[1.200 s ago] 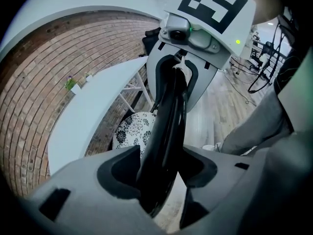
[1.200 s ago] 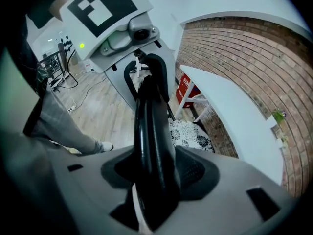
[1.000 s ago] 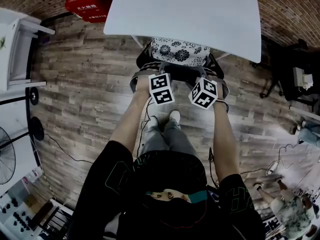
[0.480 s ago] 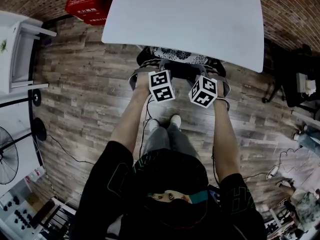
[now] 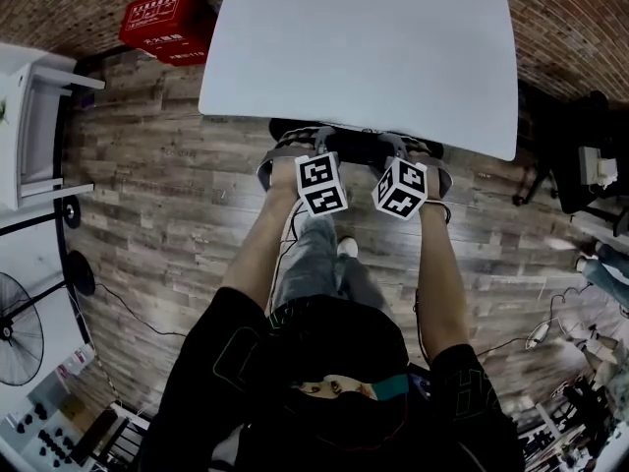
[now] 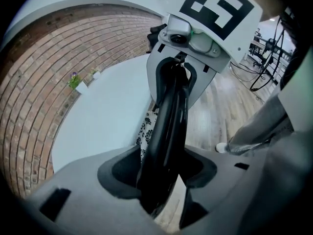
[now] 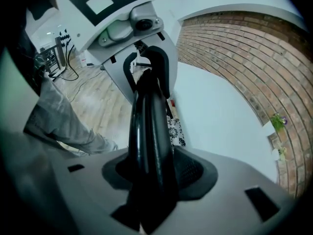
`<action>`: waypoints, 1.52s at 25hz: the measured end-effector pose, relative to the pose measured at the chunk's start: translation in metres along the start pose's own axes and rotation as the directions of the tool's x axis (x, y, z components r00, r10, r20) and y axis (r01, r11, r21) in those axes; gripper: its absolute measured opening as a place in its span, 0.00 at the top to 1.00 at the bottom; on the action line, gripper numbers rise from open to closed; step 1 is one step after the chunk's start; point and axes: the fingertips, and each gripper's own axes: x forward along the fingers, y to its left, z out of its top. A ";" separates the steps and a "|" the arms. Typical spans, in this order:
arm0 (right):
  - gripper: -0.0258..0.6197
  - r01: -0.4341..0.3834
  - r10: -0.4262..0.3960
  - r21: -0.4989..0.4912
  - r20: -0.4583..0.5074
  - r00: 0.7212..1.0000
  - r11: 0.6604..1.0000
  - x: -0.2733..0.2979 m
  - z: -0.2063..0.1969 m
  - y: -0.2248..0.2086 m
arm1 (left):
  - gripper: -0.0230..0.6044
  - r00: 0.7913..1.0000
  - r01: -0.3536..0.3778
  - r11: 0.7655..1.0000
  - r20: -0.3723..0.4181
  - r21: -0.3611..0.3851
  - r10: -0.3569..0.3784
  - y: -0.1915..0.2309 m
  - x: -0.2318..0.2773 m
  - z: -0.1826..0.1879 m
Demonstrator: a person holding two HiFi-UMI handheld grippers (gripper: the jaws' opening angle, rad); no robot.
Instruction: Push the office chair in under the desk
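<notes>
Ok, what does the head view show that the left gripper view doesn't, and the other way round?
Head view only: the red crate, the fan and the person's torso.
Left gripper view only: a close look at the left gripper, with its jaws shut on the black frame of the chair.
Both: the desk with the chair mostly under it, the floor and the brick wall.

Office-style workroom. Evidence: a white desk [image 5: 364, 47] with an office chair [image 5: 356, 144] at its near edge, brick wall [image 5: 565, 18], plank floor [image 5: 167, 185], pedestal fan [image 5: 20, 327], red crate [image 5: 162, 23] beyond the desk's far-left corner.
</notes>
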 end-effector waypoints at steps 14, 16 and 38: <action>0.56 -0.031 0.048 0.167 -0.099 0.994 0.985 -0.011 0.000 -0.009 | 0.61 0.988 0.146 0.989 0.057 0.006 -0.146 -0.002 -0.017 0.012; 0.57 -0.066 0.086 0.212 -0.086 0.993 0.975 -0.022 0.002 -0.007 | 0.63 0.971 0.221 0.975 0.096 0.006 -0.220 -0.005 -0.028 0.023; 0.96 0.051 -0.608 0.780 0.443 0.659 0.624 -0.189 0.107 -0.206 | 0.95 0.547 0.106 0.675 0.610 -0.730 0.573 0.245 -0.223 0.121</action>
